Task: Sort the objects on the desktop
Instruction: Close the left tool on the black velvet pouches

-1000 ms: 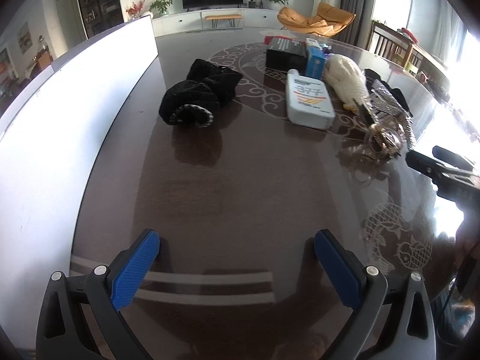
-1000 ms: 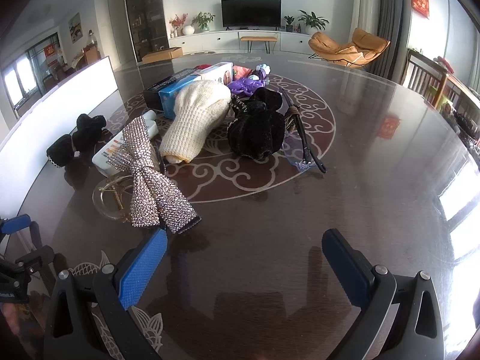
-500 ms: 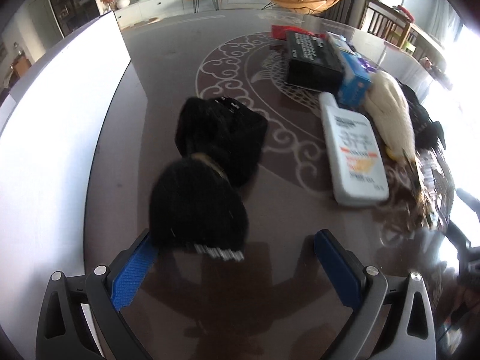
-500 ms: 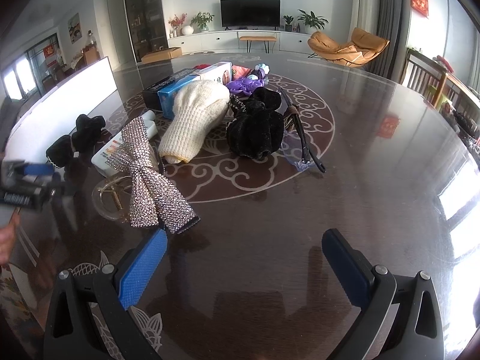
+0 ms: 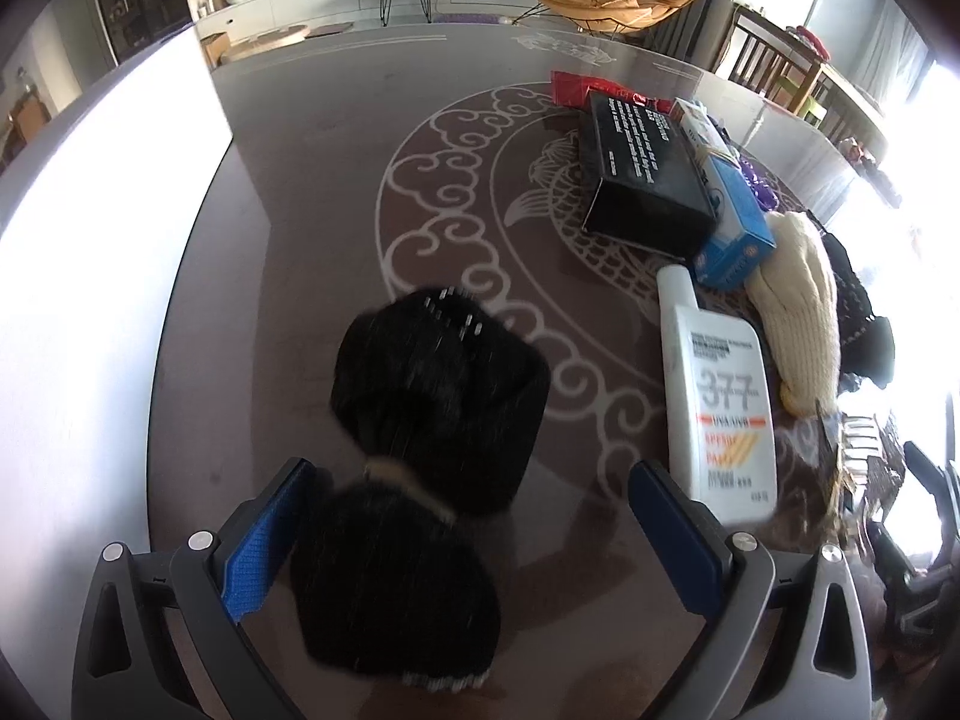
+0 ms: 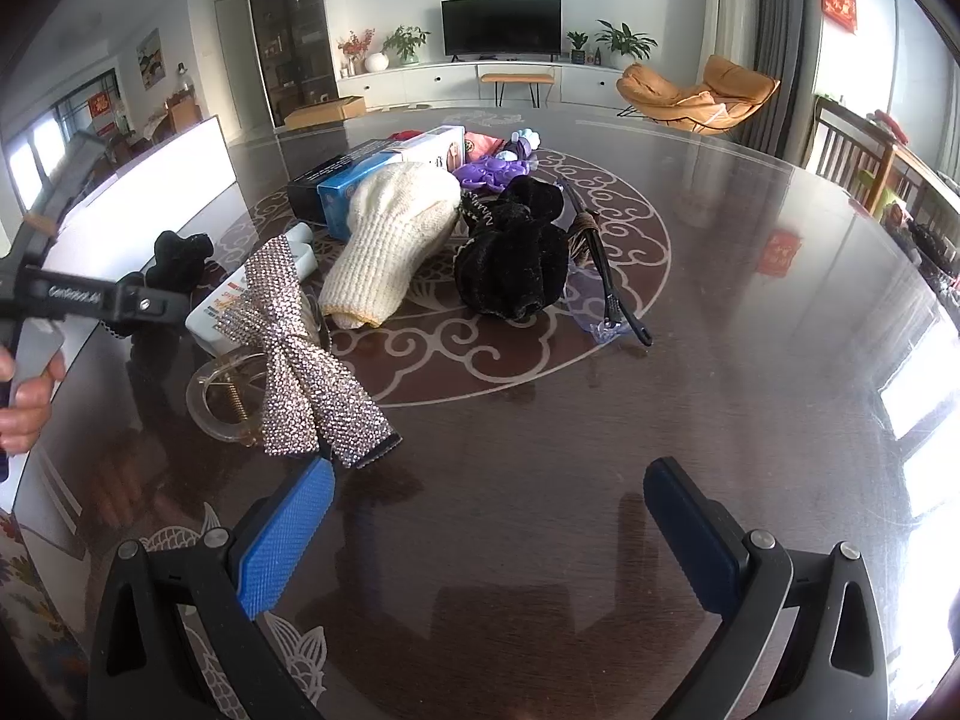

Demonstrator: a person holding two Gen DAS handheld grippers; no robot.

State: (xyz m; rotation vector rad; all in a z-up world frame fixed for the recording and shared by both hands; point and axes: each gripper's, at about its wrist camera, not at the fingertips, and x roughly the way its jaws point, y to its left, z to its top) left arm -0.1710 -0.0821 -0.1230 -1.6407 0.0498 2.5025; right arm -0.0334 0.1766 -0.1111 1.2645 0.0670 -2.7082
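A black furry bow hair clip (image 5: pixel 420 450) lies on the dark table, its near lobe between the fingers of my open left gripper (image 5: pixel 468 516). It also shows in the right wrist view (image 6: pixel 180 258), partly behind the left gripper's body (image 6: pixel 90 300). My right gripper (image 6: pixel 486 516) is open and empty above bare table, close to a sparkly rhinestone bow (image 6: pixel 300 354) on a clear claw clip (image 6: pixel 222 396). A white sunscreen bottle (image 5: pixel 717 396), cream knit glove (image 6: pixel 390 246), black scrunchie (image 6: pixel 516 258) and boxes lie in a pile.
A white panel (image 5: pixel 108 252) stands along the table's left side. A black box (image 5: pixel 642 174) and a blue box (image 5: pixel 732 222) lie at the back. A black brush (image 6: pixel 606 282) and purple toy (image 6: pixel 492 171) lie by the scrunchie. Chairs stand at right.
My left gripper has moved forward to the black furry bow, which now sits between its open fingers. The right gripper has stayed still.
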